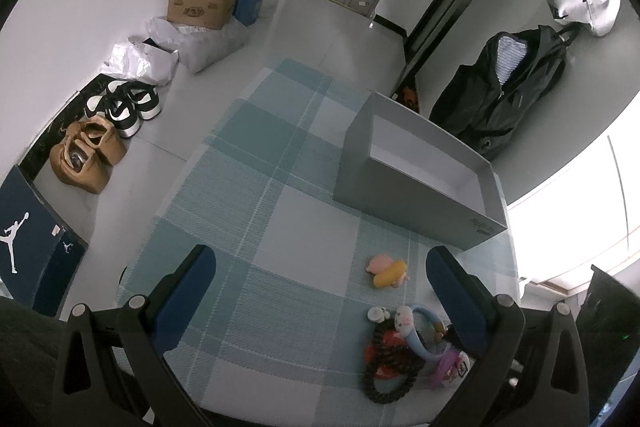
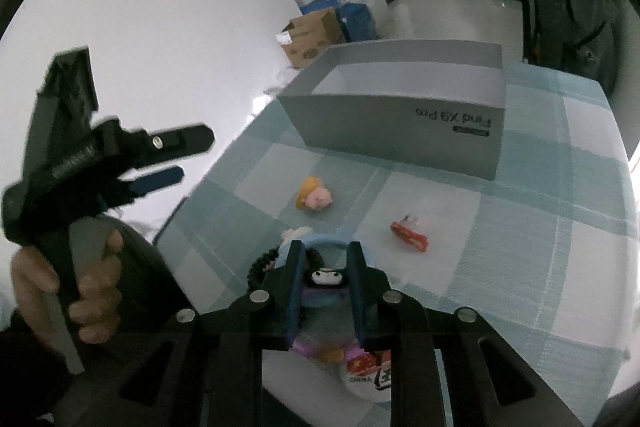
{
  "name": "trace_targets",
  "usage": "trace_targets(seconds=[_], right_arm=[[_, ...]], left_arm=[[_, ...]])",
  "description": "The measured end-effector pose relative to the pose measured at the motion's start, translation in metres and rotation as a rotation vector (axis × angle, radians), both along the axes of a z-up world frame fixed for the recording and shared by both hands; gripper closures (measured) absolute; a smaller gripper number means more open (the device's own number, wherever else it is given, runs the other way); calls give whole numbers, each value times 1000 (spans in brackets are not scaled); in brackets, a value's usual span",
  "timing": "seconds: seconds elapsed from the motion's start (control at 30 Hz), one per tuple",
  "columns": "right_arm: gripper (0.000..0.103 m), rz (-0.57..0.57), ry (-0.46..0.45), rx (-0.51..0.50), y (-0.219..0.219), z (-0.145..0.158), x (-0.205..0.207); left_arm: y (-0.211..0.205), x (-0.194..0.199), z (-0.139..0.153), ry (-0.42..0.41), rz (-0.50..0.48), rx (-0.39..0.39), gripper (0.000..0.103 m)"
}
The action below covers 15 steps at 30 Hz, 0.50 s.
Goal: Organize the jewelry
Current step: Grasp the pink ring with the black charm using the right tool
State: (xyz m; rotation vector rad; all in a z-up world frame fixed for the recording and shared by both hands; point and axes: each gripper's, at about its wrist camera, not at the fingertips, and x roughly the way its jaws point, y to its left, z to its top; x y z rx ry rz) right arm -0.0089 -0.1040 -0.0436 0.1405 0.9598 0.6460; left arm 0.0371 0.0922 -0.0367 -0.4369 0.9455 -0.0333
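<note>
Left tool (image 1: 320, 291) wide open, nothing in it, hovering over desk (image 1: 256, 187) with checked cloth. Right tool (image 2: 325, 259) partly closed around small black-and-white charm (image 2: 325, 277) in jewelry pile (image 1: 404, 347); can't tell if pads actually grip it. Blue ring (image 2: 320, 241) sits just past fingertips. Pink-yellow clip (image 2: 314, 195) and red clip (image 2: 409, 235) lie apart on cloth. Open grey box (image 2: 400, 115) further back, looks empty.

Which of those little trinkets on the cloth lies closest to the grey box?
The pink-and-yellow charm, lying alone on the checked cloth just before the grey box. The other trinkets sit bunched farther back, by the right gripper.
</note>
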Motion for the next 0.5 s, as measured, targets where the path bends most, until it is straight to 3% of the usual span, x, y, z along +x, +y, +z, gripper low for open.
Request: trace_targets(seconds=[0.27, 0.5], right_arm=[[84, -72, 6, 115, -21, 14, 6], [84, -126, 21, 144, -36, 18, 12]], left_arm=[[-11, 7, -10, 44, -45, -15, 1], [-39, 19, -13, 71, -139, 58, 1]])
